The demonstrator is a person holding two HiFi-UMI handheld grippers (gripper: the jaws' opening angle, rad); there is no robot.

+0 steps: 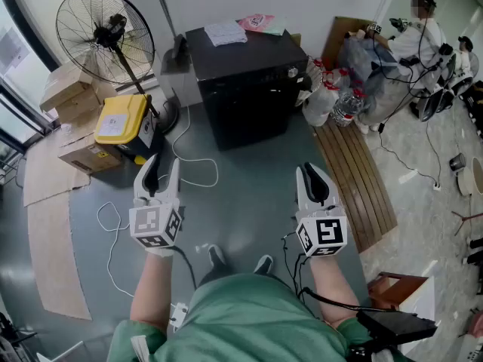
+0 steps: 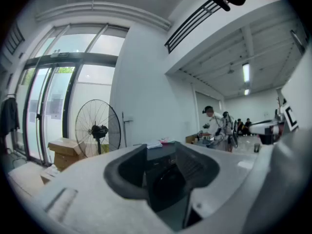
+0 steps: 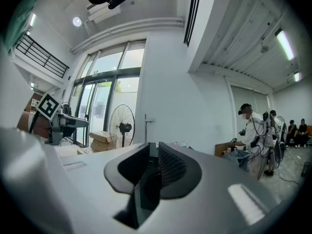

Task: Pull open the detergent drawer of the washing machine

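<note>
The washing machine (image 1: 245, 81) is a black box against the back wall, some way ahead of both grippers; its detergent drawer cannot be made out. My left gripper (image 1: 165, 161) is held level over the grey floor with its jaws apart and nothing between them. In the left gripper view the black machine (image 2: 165, 174) shows through the gap between the jaws (image 2: 163, 150). My right gripper (image 1: 310, 167) hangs level to the right, jaws shut and holding nothing; in the right gripper view (image 3: 152, 147) only a narrow slit remains.
A standing fan (image 1: 106, 32), cardboard boxes (image 1: 72, 89) and a yellow case (image 1: 121, 119) stand at the left. A white cable (image 1: 198, 179) trails on the floor. Wooden planks (image 1: 355, 179) and bags with bottles (image 1: 332, 96) lie at the right. A person (image 1: 411, 44) sits beyond.
</note>
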